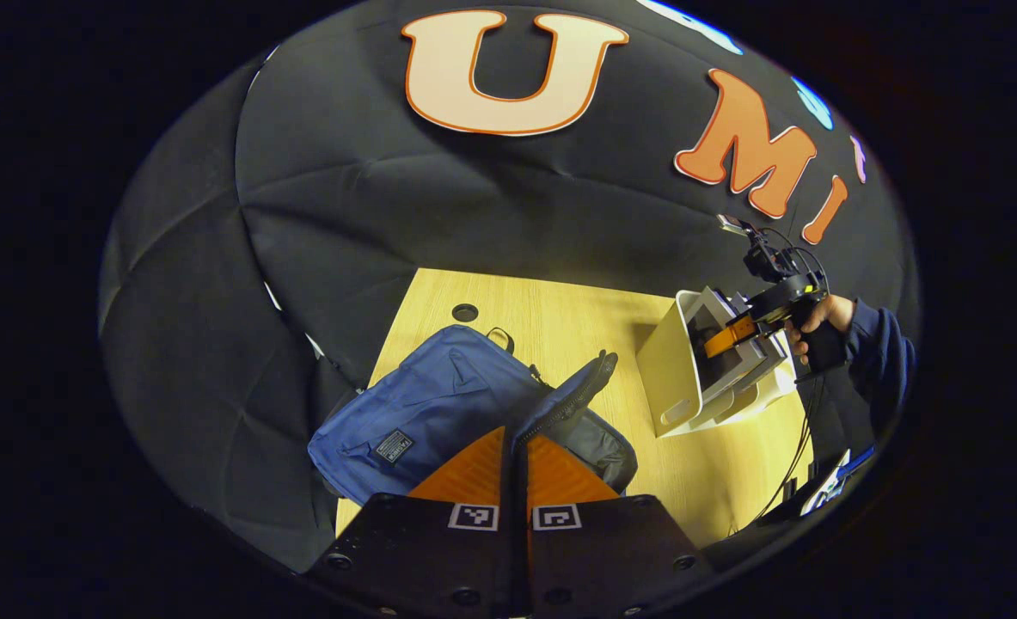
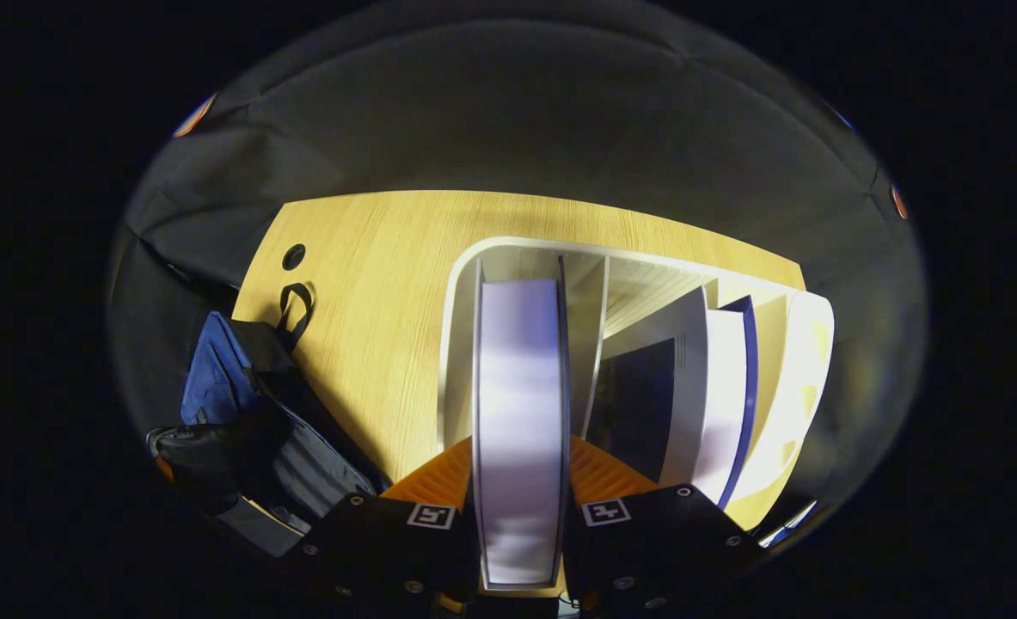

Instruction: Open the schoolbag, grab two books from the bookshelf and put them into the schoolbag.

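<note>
Right gripper is closed on a thick white-paged book w/ dark cover, both fingers pressing its two covers; book stands upright in the leftmost slot of the white plastic bookshelf on the light wooden table. A second white-paged, blue-covered book leans in a slot to the right. Left gripper is pinched shut on the dark flap of the blue fabric schoolbag, holding the soft opening up.

Judgement: book looks stiff, fairly heavy, covers prob smooth, so grip mid-spine, squeeze firm, pull straight up. Bag is limp; the mouth likely sags w/o support.
</note>
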A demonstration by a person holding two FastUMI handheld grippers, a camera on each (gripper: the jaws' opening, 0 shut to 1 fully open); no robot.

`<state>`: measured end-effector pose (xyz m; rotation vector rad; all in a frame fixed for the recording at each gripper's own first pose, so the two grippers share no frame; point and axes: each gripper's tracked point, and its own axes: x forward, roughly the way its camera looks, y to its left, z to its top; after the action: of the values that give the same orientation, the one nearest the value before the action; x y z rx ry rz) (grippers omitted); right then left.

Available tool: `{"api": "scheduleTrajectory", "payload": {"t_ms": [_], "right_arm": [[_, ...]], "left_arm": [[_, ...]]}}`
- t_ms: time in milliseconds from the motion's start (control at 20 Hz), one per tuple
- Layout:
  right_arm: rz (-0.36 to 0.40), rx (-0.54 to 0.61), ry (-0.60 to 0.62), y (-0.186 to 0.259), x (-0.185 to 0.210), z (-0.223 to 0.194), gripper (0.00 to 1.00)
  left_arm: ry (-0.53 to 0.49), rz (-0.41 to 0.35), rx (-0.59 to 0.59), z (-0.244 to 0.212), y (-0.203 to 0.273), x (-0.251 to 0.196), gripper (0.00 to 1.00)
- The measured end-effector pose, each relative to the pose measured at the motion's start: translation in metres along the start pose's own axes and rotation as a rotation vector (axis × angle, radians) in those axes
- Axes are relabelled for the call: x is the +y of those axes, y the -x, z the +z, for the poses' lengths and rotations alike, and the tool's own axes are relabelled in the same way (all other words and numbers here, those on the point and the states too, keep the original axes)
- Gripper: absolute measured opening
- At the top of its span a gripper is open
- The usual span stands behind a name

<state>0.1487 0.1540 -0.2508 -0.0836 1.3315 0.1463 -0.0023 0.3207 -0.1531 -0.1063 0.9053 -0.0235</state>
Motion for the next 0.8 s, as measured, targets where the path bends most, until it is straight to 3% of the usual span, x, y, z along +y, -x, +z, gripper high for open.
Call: {"api": "scheduleTrajectory", "payload": {"t_ms": [300, 800], "right_arm": [[0.099, -0.08, -0.026, 0.042, -0.002, 0.006, 0.37], [0.205, -0.293, -0.073, 0.168, -0.042, 0.006, 0.37]], "left_arm": [[-0.01, 0.001, 0.014, 0.001, -0.002, -0.004, 0.0], [-0.022, 0.016, 0.036, 0.0, -0.005, -0.005, 0.0]]}}
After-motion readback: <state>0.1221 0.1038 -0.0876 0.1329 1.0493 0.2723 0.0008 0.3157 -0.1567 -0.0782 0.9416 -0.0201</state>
